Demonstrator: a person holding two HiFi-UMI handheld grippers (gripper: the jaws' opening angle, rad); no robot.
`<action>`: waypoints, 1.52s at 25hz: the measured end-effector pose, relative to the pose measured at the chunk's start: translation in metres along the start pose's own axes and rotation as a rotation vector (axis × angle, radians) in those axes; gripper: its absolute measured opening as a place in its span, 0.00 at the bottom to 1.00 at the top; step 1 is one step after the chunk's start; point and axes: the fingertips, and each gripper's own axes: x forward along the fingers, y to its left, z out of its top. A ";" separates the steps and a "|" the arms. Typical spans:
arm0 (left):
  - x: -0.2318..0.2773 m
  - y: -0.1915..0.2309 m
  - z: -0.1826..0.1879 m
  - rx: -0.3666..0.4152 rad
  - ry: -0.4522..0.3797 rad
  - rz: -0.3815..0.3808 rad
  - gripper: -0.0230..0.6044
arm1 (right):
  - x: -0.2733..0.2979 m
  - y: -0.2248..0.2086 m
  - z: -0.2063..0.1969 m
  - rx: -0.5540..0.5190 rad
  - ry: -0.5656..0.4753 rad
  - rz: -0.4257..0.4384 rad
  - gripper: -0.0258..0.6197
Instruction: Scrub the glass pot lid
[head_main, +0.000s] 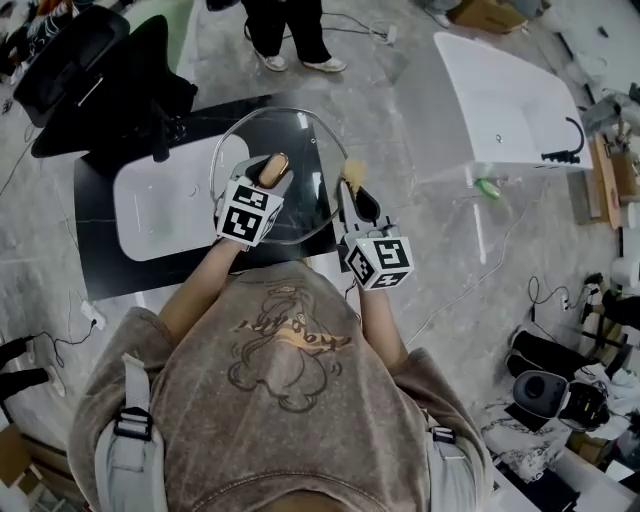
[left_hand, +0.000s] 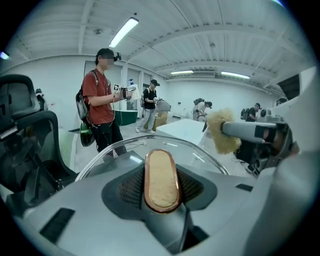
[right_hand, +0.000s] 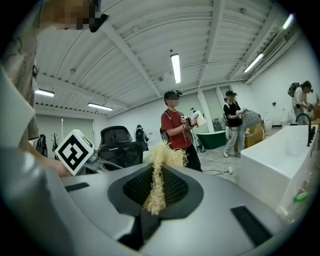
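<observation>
Right gripper (head_main: 353, 188), jaws pinched on straw-coloured scrubber (right_hand: 159, 165); left gripper (head_main: 268, 180), jaws clamped on wooden handle (left_hand: 161, 179) of glass pot lid (head_main: 290, 135), scrubber near lid's rim.

A large indoor test hall fitted out like a bathroom and kitchen mock-up. A grey marble-look floor (head_main: 400, 90) carries loose black cables (head_main: 470, 270). A white freestanding bathtub (head_main: 500, 100) stands far right, and a white basin in a black counter (head_main: 170, 200) is near left, beside a black office chair (head_main: 90, 70). Overhead, long fluorescent tube lights (right_hand: 175, 68) hang on a white beamed ceiling. A person in a red shirt (left_hand: 102, 100) wears a head-mounted camera.
</observation>
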 end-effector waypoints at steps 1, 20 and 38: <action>-0.001 0.002 0.001 -0.043 -0.008 -0.020 0.32 | 0.001 0.001 0.003 -0.009 -0.004 0.001 0.10; -0.052 0.012 0.041 -1.034 -0.252 -0.795 0.32 | 0.003 -0.002 0.040 0.002 -0.081 -0.002 0.10; -0.056 -0.016 0.050 -1.074 -0.212 -0.990 0.32 | 0.047 0.054 0.086 -0.031 -0.157 0.152 0.10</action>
